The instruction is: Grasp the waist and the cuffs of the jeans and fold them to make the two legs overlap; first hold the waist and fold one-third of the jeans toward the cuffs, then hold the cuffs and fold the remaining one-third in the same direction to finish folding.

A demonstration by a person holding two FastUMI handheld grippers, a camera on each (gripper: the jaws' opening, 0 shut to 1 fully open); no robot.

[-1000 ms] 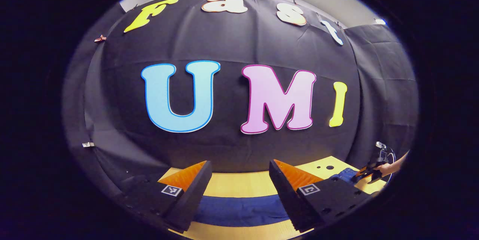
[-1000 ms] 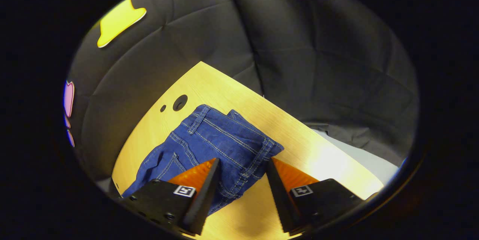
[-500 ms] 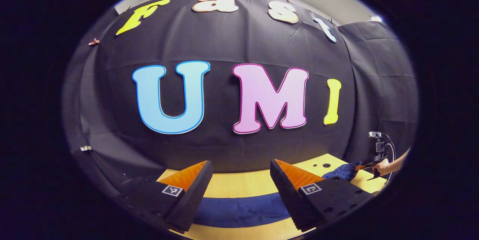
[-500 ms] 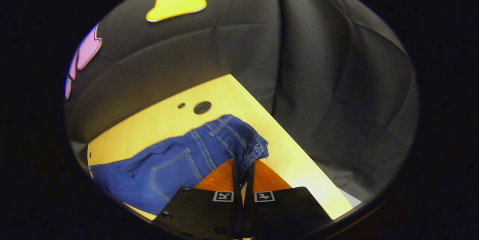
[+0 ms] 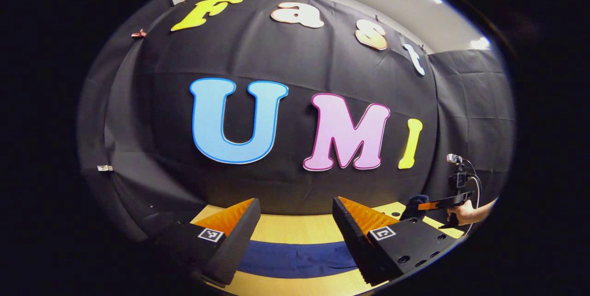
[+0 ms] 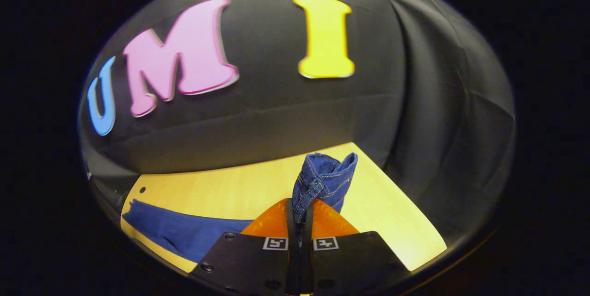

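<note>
**Waist pinched, cuffs still free**

Left gripper [image 5: 295, 222] released, hovering over the jeans [image 5: 295, 259] lying flat on the tabletop [image 5: 295, 229]. Right gripper [image 6: 299, 215] clenched on the waist [image 6: 325, 176], raised off the wood. Denim looks soft, fairly heavy, sags. Best hold: thick waistband seam and cuff hems.

one pair of blue jeans [image 6: 184, 233] is lying across one yellow wooden table [image 6: 230, 190], and one waist end [image 6: 325, 176] is sticking up. two grippers are showing: the left gripper [image 5: 295, 227] and the right gripper [image 6: 299, 222], with two fingers [image 5: 235, 236] showing on each. one hand [image 5: 465, 214] is showing at the far edge, and two round holes [image 5: 388, 214] are sitting in the tabletop.
</note>
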